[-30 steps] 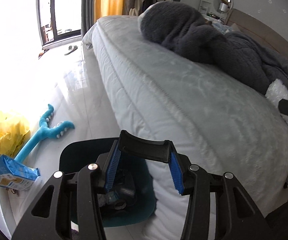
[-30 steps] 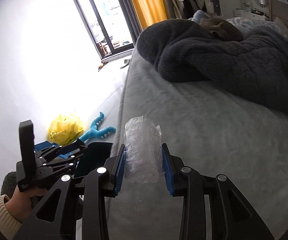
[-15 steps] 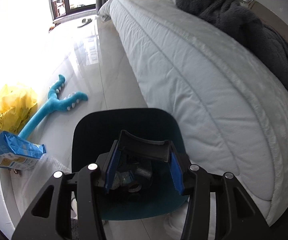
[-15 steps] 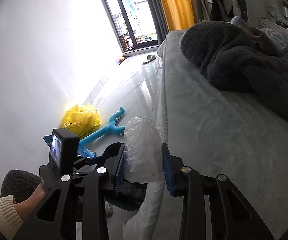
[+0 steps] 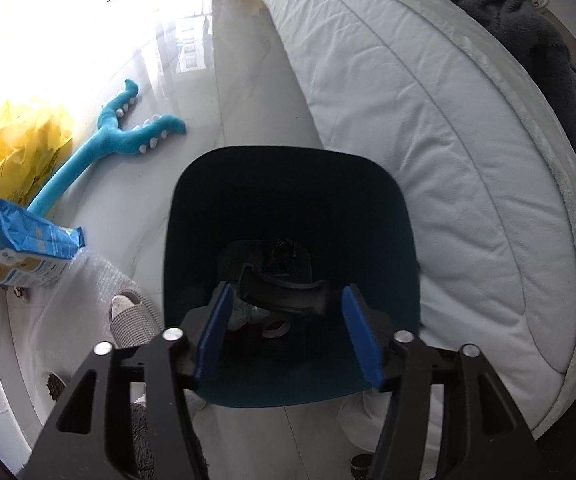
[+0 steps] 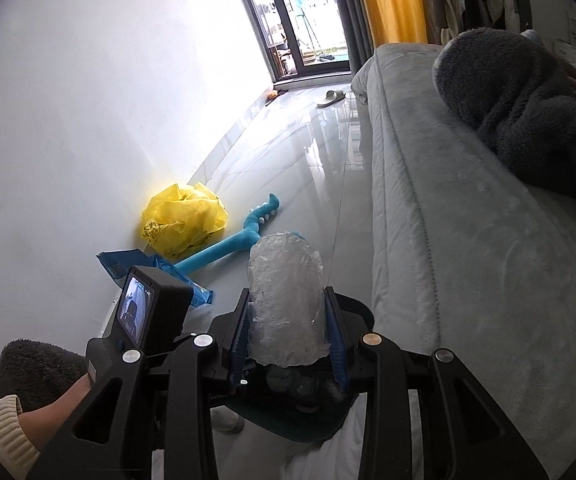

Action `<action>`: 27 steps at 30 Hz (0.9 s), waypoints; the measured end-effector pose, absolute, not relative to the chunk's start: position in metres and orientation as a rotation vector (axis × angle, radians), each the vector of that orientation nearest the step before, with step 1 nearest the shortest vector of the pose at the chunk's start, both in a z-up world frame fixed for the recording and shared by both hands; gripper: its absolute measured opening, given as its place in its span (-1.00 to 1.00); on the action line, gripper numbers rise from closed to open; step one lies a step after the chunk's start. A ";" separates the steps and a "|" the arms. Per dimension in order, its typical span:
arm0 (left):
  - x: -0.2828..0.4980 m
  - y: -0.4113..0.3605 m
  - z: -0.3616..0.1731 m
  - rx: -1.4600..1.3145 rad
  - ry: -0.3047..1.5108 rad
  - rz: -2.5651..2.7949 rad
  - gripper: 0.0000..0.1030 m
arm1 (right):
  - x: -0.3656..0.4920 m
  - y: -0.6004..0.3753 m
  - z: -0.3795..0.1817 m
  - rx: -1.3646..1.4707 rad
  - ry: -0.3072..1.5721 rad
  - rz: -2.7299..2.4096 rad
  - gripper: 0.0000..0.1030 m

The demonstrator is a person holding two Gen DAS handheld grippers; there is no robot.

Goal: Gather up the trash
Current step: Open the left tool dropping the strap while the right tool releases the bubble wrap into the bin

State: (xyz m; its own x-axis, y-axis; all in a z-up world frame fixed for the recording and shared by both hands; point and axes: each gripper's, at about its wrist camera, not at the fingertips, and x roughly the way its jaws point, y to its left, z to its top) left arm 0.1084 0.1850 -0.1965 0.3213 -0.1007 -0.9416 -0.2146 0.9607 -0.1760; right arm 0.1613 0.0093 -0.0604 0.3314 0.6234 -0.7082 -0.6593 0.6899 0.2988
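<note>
My right gripper is shut on a crumpled clear plastic wrap and holds it above the dark teal trash bin on the floor beside the bed. My left gripper is open and empty, held over the bin's mouth; dark trash lies at the bin's bottom. The left gripper's body with its small screen shows in the right wrist view.
A yellow plastic bag, a blue plush toy and a blue packet lie by the wall. Bubble wrap and a grey slipper are left of the bin. The bed is right, a dark blanket on it.
Both grippers moved off the bed toward the floor. The right carried the plastic wrap from over the mattress to above the bin. The left tilted down over the bin.
</note>
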 end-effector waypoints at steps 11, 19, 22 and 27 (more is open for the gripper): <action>0.079 0.237 -0.187 -0.377 1.201 0.143 0.75 | 0.158 0.053 -0.097 -0.094 1.001 0.841 -0.32; 0.060 0.259 -0.168 -0.409 1.118 0.169 0.78 | 0.158 0.081 -0.145 -0.126 1.136 0.814 -0.32; 0.054 0.264 -0.158 -0.402 1.076 0.170 0.78 | 0.159 0.091 -0.164 -0.134 1.191 0.794 -0.32; 0.044 0.272 -0.137 -0.371 0.983 0.165 0.78 | 0.160 0.100 -0.183 -0.156 1.236 0.751 -0.31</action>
